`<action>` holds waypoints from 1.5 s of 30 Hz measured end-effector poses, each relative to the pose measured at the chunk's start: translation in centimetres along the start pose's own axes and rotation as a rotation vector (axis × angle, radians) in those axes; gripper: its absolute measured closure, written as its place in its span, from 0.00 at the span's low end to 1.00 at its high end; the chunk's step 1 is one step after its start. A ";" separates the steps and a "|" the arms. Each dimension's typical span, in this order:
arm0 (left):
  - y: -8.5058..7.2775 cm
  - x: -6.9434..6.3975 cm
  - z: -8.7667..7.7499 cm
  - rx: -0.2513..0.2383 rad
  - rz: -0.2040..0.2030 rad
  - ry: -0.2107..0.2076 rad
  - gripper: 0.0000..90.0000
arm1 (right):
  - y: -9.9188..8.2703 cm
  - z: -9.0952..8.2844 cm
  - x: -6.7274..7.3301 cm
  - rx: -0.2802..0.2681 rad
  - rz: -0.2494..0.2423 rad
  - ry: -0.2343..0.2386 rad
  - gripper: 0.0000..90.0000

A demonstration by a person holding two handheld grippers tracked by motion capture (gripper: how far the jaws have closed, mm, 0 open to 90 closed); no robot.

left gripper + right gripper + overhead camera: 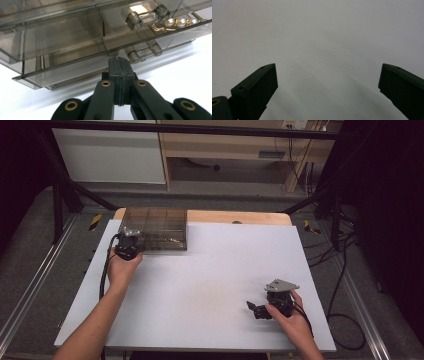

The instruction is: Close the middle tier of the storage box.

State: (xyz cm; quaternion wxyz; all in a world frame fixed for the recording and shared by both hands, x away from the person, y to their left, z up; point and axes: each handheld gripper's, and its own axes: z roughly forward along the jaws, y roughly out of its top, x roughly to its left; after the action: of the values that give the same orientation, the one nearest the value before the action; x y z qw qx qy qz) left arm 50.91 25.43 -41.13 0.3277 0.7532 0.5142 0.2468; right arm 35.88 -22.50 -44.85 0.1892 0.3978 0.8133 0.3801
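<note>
At the far left of the white table top (210, 285), a smoke-tinted transparent plastic organiser box with inner compartments (155, 230) is sitting against the far edge. The left gripper (131, 240) is resting at the box's near left corner, the person's left hand (122, 267) holding it from behind. In the left gripper view, the left gripper (119, 61) is showing its two black jaws pressed flat together, tips meeting at the thin front edge of the box's lid (75, 61); whether the edge is pinched between them cannot be told. Right of the jaws, clear cylindrical hinge barrels (145, 15) and a row of small pearl-like beads on gold wire (181, 22) are lying inside the box.

Well apart, at the near right of the table, the right gripper (259, 310) is sitting low over the bare surface in the person's right hand (295, 322). In the right gripper view, its jaws are standing wide apart with nothing between them.
</note>
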 end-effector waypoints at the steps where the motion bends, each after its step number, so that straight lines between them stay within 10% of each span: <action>1: 0.1 0.0 0.1 0.000 -0.001 -0.001 1.00 | 0.0 0.0 0.0 -0.002 0.000 -0.002 0.03; 24: 0.5 -0.5 1.4 -0.021 0.004 0.022 1.00 | 0.0 -0.1 -0.2 -0.003 0.000 0.000 0.03; 36: 0.2 -1.1 -1.2 -0.070 0.023 -0.007 1.00 | 0.0 0.0 -0.1 0.000 -0.004 -0.003 0.03; 45: -0.5 -3.9 -4.0 -0.169 0.044 -0.095 0.61 | 0.0 -0.2 -0.1 -0.012 0.010 -0.010 0.03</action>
State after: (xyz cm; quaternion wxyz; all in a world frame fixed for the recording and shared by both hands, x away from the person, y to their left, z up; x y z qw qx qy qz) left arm 46.41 22.90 -39.02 0.4086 0.7448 0.4589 0.2603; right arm 35.86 -22.68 -44.70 0.1936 0.4028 0.8080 0.3838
